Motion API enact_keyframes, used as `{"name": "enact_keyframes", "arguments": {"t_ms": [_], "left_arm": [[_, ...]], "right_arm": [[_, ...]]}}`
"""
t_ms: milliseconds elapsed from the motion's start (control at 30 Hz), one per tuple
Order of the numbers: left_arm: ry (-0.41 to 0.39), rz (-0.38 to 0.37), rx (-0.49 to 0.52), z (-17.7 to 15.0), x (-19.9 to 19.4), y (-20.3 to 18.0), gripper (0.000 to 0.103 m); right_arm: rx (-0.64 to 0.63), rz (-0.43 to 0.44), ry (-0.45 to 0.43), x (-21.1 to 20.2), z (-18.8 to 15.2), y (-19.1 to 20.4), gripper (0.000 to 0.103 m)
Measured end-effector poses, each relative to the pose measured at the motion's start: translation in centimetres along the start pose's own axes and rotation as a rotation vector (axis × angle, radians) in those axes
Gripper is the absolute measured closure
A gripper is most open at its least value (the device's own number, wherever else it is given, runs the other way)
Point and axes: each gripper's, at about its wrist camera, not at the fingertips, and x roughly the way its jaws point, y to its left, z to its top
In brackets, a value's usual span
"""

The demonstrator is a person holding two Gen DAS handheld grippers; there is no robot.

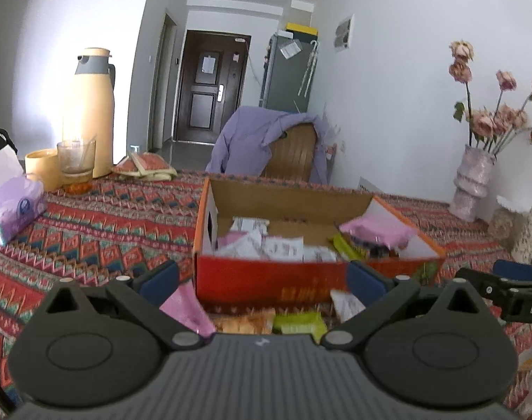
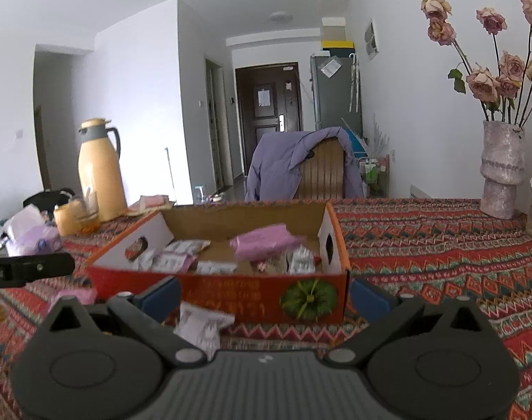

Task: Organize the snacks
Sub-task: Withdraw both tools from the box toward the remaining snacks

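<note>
An open orange cardboard box (image 1: 266,280) (image 2: 230,290) stands on the patterned tablecloth and holds several white snack packets (image 1: 283,246) and a pink packet (image 1: 374,231) (image 2: 266,241). My left gripper (image 1: 262,278) is open and empty in front of the box's near wall. Loose pink (image 1: 187,306), green (image 1: 299,322) and white (image 1: 346,304) packets lie on the cloth between its fingers. My right gripper (image 2: 266,295) is open and empty in front of the box, with a white packet (image 2: 202,325) below it. The right gripper also shows at the right edge of the left wrist view (image 1: 511,287).
A yellow thermos (image 1: 89,112), a glass (image 1: 76,164), a yellow cup (image 1: 41,168) and a tissue pack (image 1: 13,206) stand at the left. Packets (image 1: 145,166) lie at the far edge. A vase of roses (image 2: 502,171) stands at the right. A chair with a purple jacket (image 1: 266,143) stands behind the table.
</note>
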Motion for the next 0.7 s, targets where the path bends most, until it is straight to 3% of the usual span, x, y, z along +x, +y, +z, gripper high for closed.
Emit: {"name": "enact_keyframes", "arguments": {"t_ms": [500, 700], "left_arm": [[0.077, -0.005, 0.026, -4.9, -1.0, 0.4, 0.000], [0.044, 0.029, 0.061, -6.0, -0.8, 0.0, 0.000]], "right_arm": [[-0.017, -0.013, 0.070, -2.7, -4.5, -0.3, 0.000], [-0.001, -0.035, 0.086, -3.0, -5.4, -0.8, 0.000]]}}
